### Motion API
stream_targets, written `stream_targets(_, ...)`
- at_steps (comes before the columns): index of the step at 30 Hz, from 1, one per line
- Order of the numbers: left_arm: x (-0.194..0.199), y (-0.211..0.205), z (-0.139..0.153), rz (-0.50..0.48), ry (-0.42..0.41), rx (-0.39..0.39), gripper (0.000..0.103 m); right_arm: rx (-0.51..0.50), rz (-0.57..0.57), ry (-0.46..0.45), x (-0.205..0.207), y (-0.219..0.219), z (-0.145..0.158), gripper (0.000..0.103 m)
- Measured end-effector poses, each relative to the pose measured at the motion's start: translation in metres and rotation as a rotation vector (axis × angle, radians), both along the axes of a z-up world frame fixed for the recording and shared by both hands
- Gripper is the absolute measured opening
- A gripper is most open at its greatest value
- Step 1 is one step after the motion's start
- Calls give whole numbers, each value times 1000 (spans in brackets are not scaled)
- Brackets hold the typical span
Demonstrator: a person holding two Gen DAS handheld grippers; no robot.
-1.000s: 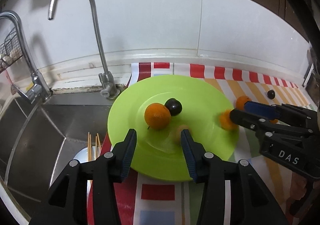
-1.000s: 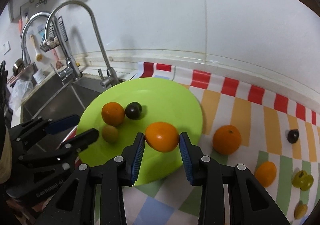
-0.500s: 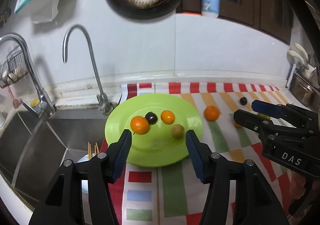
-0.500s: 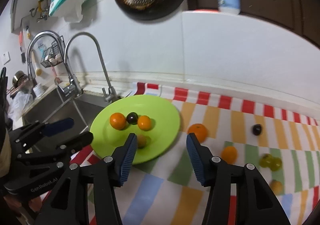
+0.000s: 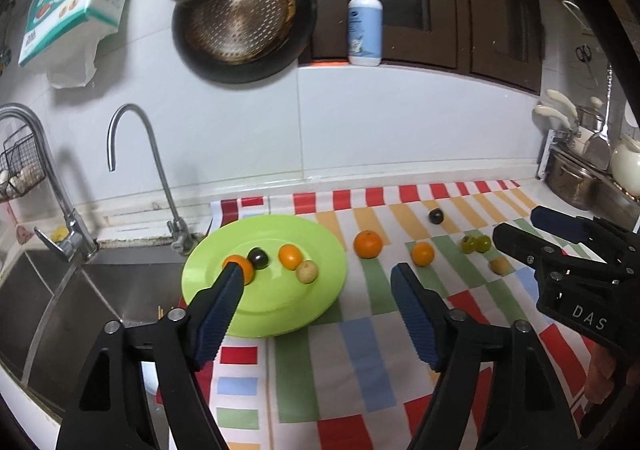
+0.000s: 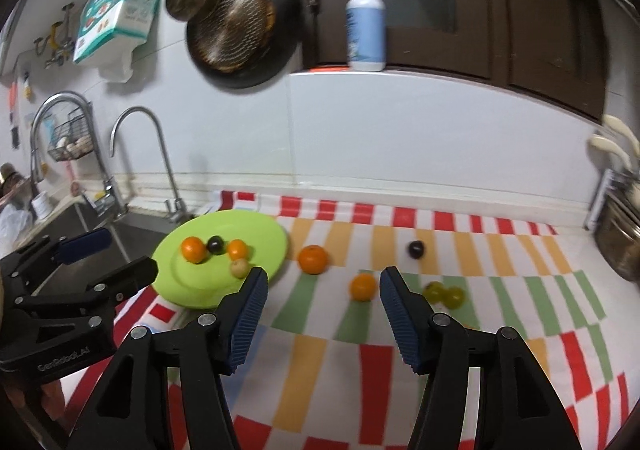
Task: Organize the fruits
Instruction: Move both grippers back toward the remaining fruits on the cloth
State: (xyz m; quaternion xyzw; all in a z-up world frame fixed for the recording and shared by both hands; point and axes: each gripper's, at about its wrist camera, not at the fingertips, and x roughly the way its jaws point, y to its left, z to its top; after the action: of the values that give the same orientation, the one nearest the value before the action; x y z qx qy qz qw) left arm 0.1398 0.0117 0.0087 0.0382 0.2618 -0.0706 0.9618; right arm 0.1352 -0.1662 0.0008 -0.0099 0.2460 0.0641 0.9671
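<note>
Steel sink (image 5: 60,314) far left, then round lime-green plastic plate (image 5: 320,242) on the striped-cloth bench (image 5: 348,350) holding two oranges, a dark plum and a tan fruit. Left hand-held gripper (image 5: 316,278) hangs above the plate, jaws wide, empty. Larger loose orange (image 6: 313,259) sits just beside the plate; small orange (image 6: 363,287) lies ahead of the right hand-held gripper (image 6: 322,286), also wide, empty. Between picks, likely; next, lower onto a loose orange.
</note>
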Motion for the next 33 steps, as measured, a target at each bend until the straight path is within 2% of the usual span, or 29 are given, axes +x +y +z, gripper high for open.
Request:
stream_targets(2,-1,-5,1,-8,-10,3,82,-1,-42,-10,-4,-8,0,59)
stream_targets(9,8,-30,4,-76,-31,19,82,1,-172,-17,-14,-37,1,59)
stream_targets(18,25,-59,2,-169,-50,59,82,23,-268,-1,-13,-66,-7,59)
stream_targets(33,76,-93,-28,-291,15,97,82,58,-361,110,18,-98,-43,59)
